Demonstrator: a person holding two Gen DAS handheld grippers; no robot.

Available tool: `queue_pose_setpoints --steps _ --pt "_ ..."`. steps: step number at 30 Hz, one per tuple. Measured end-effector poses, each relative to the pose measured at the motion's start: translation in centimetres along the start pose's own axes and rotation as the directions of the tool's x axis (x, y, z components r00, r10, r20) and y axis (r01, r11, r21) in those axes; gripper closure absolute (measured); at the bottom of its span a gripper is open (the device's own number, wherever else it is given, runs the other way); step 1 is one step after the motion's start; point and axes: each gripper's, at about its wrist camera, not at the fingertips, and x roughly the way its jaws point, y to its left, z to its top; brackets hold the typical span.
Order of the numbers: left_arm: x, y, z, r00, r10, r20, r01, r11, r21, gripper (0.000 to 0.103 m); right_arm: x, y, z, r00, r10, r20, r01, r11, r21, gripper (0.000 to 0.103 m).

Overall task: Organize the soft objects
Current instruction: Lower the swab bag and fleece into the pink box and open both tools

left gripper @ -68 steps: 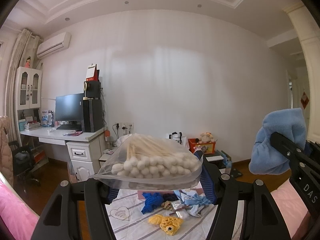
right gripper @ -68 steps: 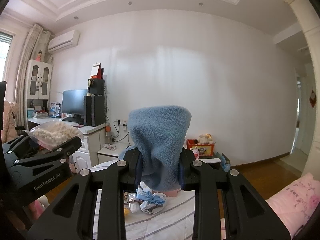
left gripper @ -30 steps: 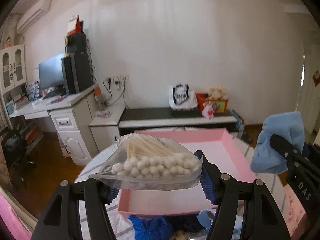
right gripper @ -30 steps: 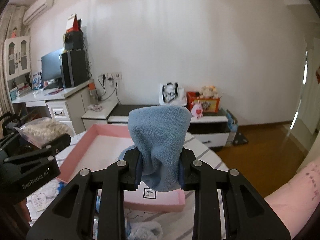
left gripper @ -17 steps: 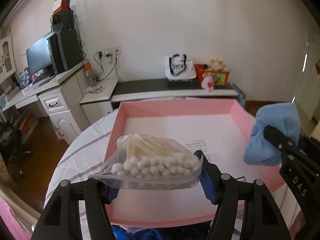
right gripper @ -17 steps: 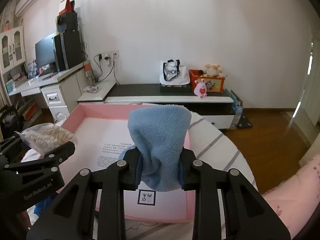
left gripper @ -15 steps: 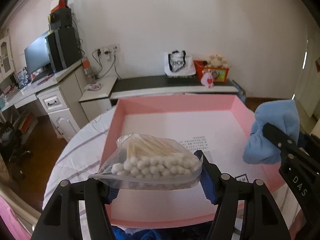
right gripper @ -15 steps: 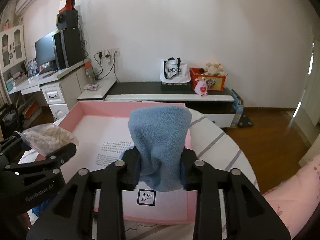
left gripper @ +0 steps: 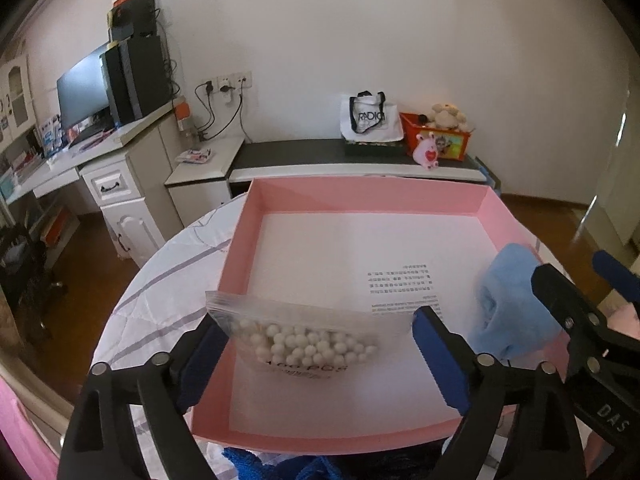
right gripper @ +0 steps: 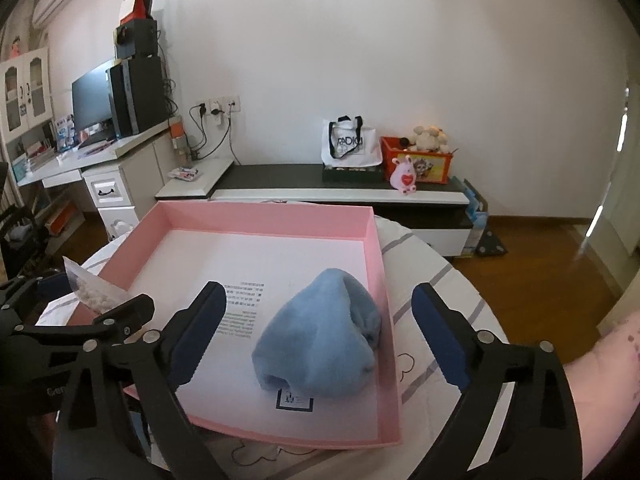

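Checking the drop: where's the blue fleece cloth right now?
In the right wrist view the blue fleece cloth lies inside the pink box, against its right wall near the front corner, between the open right gripper fingers.

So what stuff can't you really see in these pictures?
- Blue knitted things, left wrist view: cut off by the bottom edge and hidden behind the pink tray's front wall.
- Print on the cotton swab bag, left wrist view: too small and blurred to read.
- Small text on the tray's floor, both views: too small to read.
- Cotton swab bag, right wrist view: mostly hidden behind the left hand-held gripper.
- Blue fleece cloth, left wrist view: partly covered by the right hand-held gripper.
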Motion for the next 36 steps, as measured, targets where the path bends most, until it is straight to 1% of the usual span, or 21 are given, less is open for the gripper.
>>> queue_pose_setpoints --steps 1,2,4,10,20,28,29,32,34,36 --pt "-0.7 0.3 -1.0 1.000 -0.003 0.001 0.003 1.000 -0.005 0.013 -0.1 0.1 0.1 1.000 0.001 0.002 -0.001 1.000 -0.001 0.009" --pt "-0.5 0.3 -0.7 1.000 -0.003 0.001 0.003 1.000 -0.005 0.013 -0.1 0.1 0.1 1.000 0.001 0.004 -0.001 1.000 -0.004 0.008" --pt "-1.4 0.8 -2.2 1.000 0.006 0.008 -0.006 1.000 0.002 0.013 -0.2 0.2 0.0 1.000 -0.005 0.006 0.005 1.000 -0.009 0.008" --pt "-2.7 1.0 -4.2 1.000 0.003 0.016 -0.003 1.000 0.003 0.013 -0.1 0.0 0.0 1.000 0.010 0.001 -0.010 1.000 0.005 0.008" --pt "-3.6 0.9 -5.2 0.999 0.021 0.030 -0.021 1.000 0.000 0.013 -0.6 -0.2 -0.2 1.000 0.022 0.003 -0.022 1.000 0.009 0.008" --pt "-5.8 0.8 -5.6 0.998 0.024 0.066 -0.024 1.000 -0.003 0.012 -1.5 -0.2 0.0 0.999 0.031 0.009 -0.031 0.999 0.004 0.008" --pt "-6.2 0.7 -5.7 0.997 0.024 0.074 -0.024 1.000 0.001 0.012 -1.9 -0.1 0.0 0.999 0.031 0.012 -0.031 1.000 0.004 0.008" --pt "-6.8 0.5 -6.0 0.996 0.020 0.092 -0.021 1.000 0.011 0.005 -2.7 0.0 0.1 0.999 0.023 0.022 -0.023 1.000 0.000 0.007" --pt "-6.8 0.4 -6.1 0.996 0.012 0.086 -0.014 1.000 0.018 0.005 -3.1 -0.1 0.1 1.000 0.019 0.023 -0.019 1.000 0.005 0.007" --pt "-6.9 0.5 -6.2 0.996 0.029 0.081 -0.030 0.999 0.013 0.005 -3.6 -0.1 0.1 0.999 0.024 0.024 -0.025 1.000 0.011 0.008"
